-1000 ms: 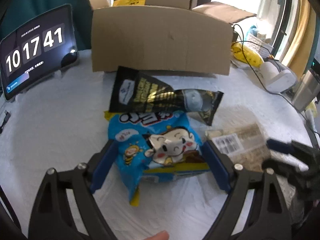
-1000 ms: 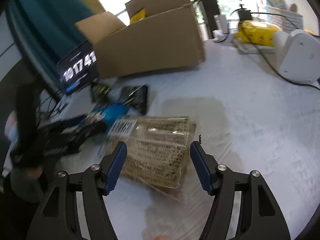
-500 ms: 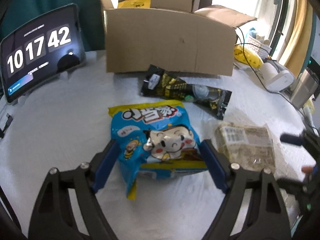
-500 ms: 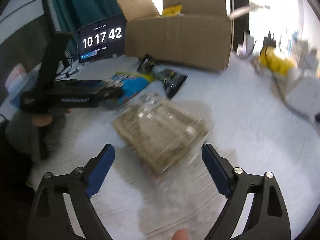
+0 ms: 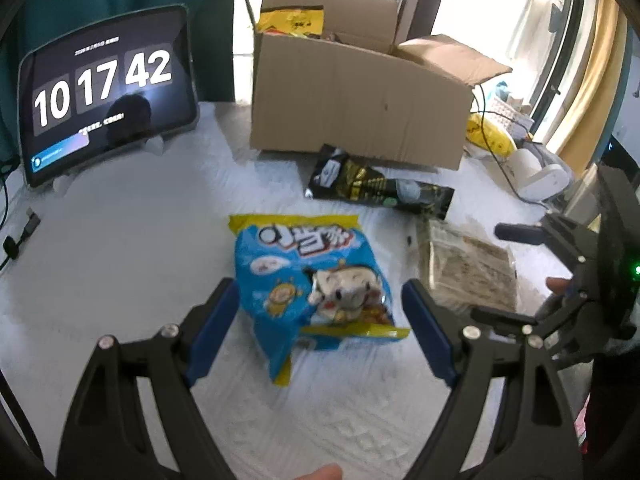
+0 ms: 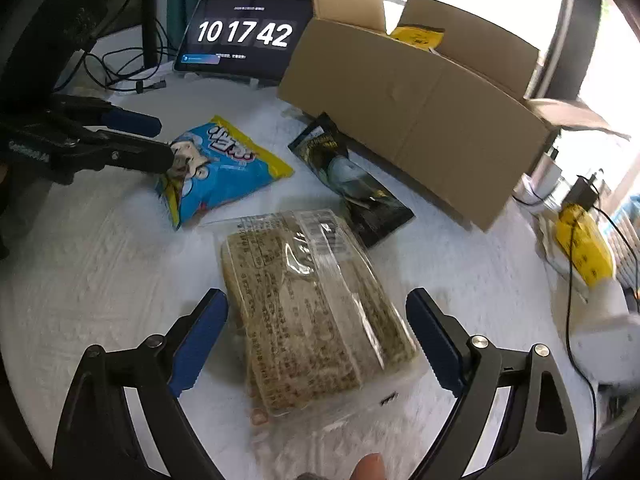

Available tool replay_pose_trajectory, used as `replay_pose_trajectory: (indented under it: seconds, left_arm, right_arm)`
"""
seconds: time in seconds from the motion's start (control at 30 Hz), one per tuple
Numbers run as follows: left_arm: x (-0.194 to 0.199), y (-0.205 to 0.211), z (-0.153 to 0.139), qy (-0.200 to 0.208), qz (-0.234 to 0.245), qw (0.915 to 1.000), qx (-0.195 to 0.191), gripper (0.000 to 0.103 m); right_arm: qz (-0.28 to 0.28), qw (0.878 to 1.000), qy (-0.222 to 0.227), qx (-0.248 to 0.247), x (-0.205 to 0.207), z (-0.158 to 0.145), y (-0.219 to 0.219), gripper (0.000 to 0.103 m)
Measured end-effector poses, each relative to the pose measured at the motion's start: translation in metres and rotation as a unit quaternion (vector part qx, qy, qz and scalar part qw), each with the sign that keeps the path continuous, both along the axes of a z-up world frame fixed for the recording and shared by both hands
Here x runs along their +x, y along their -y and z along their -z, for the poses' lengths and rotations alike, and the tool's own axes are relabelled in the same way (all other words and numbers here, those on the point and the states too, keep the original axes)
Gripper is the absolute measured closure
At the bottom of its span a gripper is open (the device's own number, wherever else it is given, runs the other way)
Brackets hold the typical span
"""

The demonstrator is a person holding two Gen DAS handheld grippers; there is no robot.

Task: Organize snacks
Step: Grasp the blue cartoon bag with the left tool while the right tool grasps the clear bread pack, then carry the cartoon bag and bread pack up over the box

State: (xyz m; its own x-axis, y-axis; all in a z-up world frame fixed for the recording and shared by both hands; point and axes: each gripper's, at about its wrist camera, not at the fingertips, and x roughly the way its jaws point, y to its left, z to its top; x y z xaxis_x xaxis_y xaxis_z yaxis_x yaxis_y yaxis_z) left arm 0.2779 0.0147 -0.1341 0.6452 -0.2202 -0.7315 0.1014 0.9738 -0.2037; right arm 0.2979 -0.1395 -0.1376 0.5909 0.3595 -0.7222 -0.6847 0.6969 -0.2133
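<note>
Presently, three snack packs lie on the white-covered counter point(image 5: 120, 248) in front of an open cardboard box point(image 5: 360, 112). The blue cartoon snack bag point(image 5: 308, 280) lies flat, its lower part between the jaws of the left tongs point(image 5: 320, 328). The left pad stands at the bag's edge, the right pad apart from it; whether the left pad touches cannot be told. No grip is evident, and the jaws stand open.

The clear pack of brown snack bars point(image 6: 316, 308) lies just right of the blue bag, between the jaws of the right tongs point(image 6: 320, 340). Those jaws have just been opening and stand wide, with gaps visible on both sides of the pack.

A black and gold packet point(image 5: 376, 188) lies against the foot of the box, behind the other two packs. Yellow packaging point(image 5: 292, 20) shows inside the box.

A tablet point(image 5: 104, 88) showing a clock stands at the rear left of the counter. A white device point(image 5: 540, 176) with cables sits at the right edge.
</note>
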Motion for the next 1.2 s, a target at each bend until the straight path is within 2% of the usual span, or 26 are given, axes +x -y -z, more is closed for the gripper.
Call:
replay_pose_trajectory:
  seconds: [0.07,0.17,0.23,0.33,0.37,0.4,0.43,0.5,0.63,0.8,1.2]
  left_arm:
    - [0.007,0.004,0.004,-0.004,-0.001,1.0,0.002,0.018]
    - [0.023,0.009,0.021,-0.023,-0.005,0.9994,0.025,0.017]
    - [0.025,0.01,0.024,-0.02,-0.002,0.9996,0.019,0.017]
    - [0.025,0.008,0.024,-0.02,0.0,0.9997,0.014,0.018]
    - [0.024,0.008,0.024,-0.019,0.0,0.9997,0.016,0.02]
    - [0.023,0.008,0.024,-0.018,0.001,0.9997,0.019,0.031]
    - [0.021,0.009,0.023,-0.018,0.006,0.9997,0.015,0.035]
    - [0.018,0.011,0.021,-0.017,0.009,0.9996,0.018,0.04]
    - [0.011,0.016,0.016,-0.012,0.018,0.9997,0.011,0.046]
    - [0.0,0.019,0.002,0.002,0.021,0.9998,0.0,0.047]
    - [-0.006,0.022,-0.063,0.063,0.021,0.9978,-0.001,0.047]
  right_arm:
    - [0.003,1.0,-0.012,0.001,0.011,0.005,-0.001,0.01]
    - [0.012,0.998,-0.046,0.034,0.025,0.012,0.004,0.009]
    - [0.024,0.995,-0.072,0.058,0.031,0.012,0.011,0.008]
    - [0.041,0.993,-0.083,0.076,0.029,0.01,0.017,0.013]
    - [0.044,0.992,-0.083,0.079,0.027,0.009,0.018,0.014]
    - [0.047,0.992,-0.084,0.082,0.025,0.008,0.02,0.015]
    - [0.051,0.991,-0.086,0.087,0.023,0.007,0.021,0.016]
    - [0.058,0.989,-0.091,0.103,0.019,0.004,0.026,0.017]
    - [0.071,0.986,-0.081,0.131,0.004,-0.012,0.038,0.017]
    - [0.077,0.984,-0.061,0.151,-0.01,-0.036,0.055,0.017]
    - [0.096,0.981,0.001,0.17,-0.021,-0.088,0.08,0.017]
